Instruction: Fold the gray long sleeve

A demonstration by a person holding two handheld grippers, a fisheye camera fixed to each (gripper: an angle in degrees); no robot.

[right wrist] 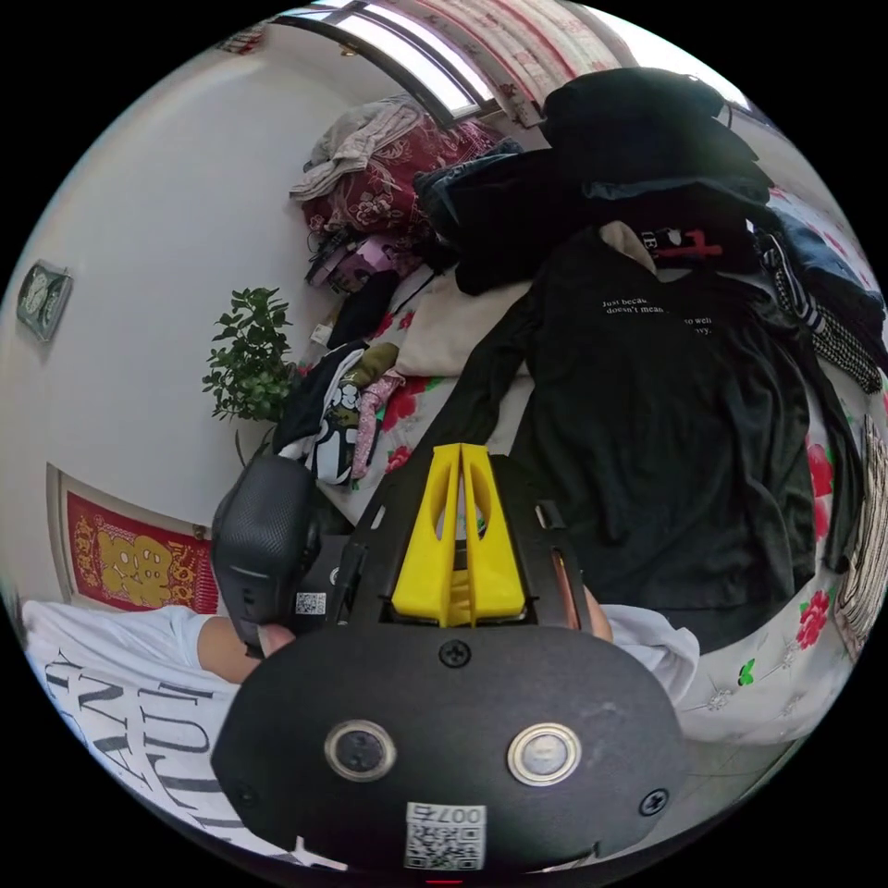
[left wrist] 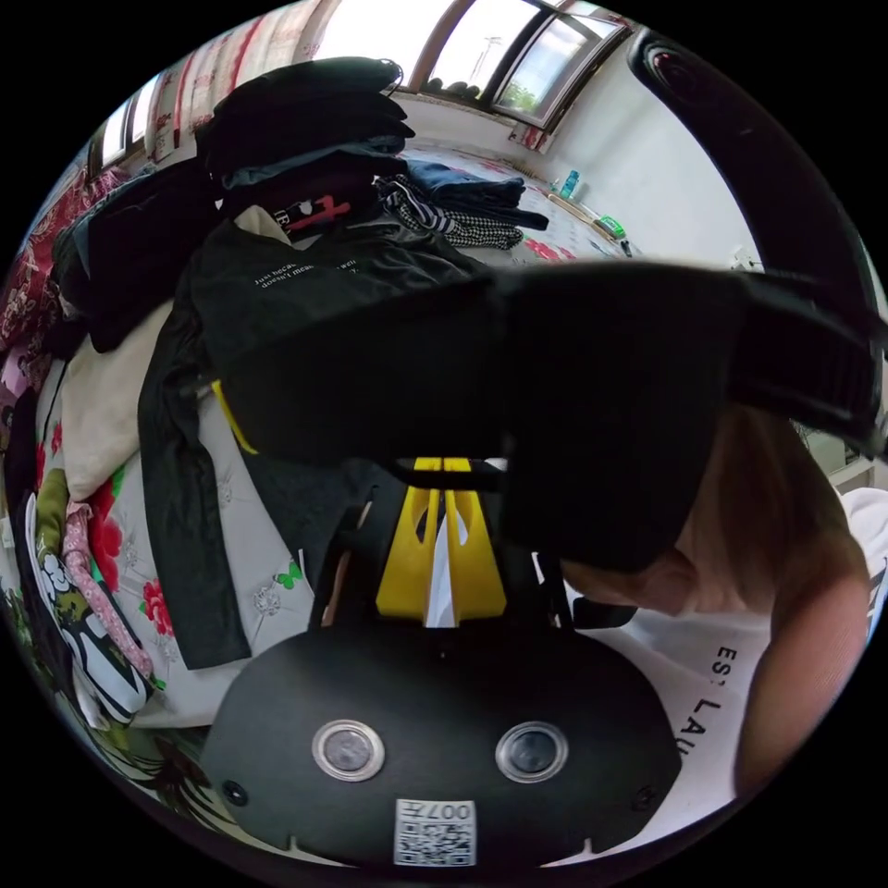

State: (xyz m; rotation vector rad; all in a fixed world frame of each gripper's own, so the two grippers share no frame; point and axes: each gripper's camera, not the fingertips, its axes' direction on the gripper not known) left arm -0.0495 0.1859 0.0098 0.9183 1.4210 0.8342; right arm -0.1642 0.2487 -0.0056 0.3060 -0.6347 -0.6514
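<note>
Both tools (right wrist: 460,460) beside shirt's (right wrist: 666,444) hem

Daylight pours through a wide window (left wrist: 481,46) set in a white wall (right wrist: 148,213). A leafy potted plant (right wrist: 248,353) stands by that wall above a red-and-gold hanging (right wrist: 129,555), beside a bed covered in a floral sheet (left wrist: 240,564).
</note>
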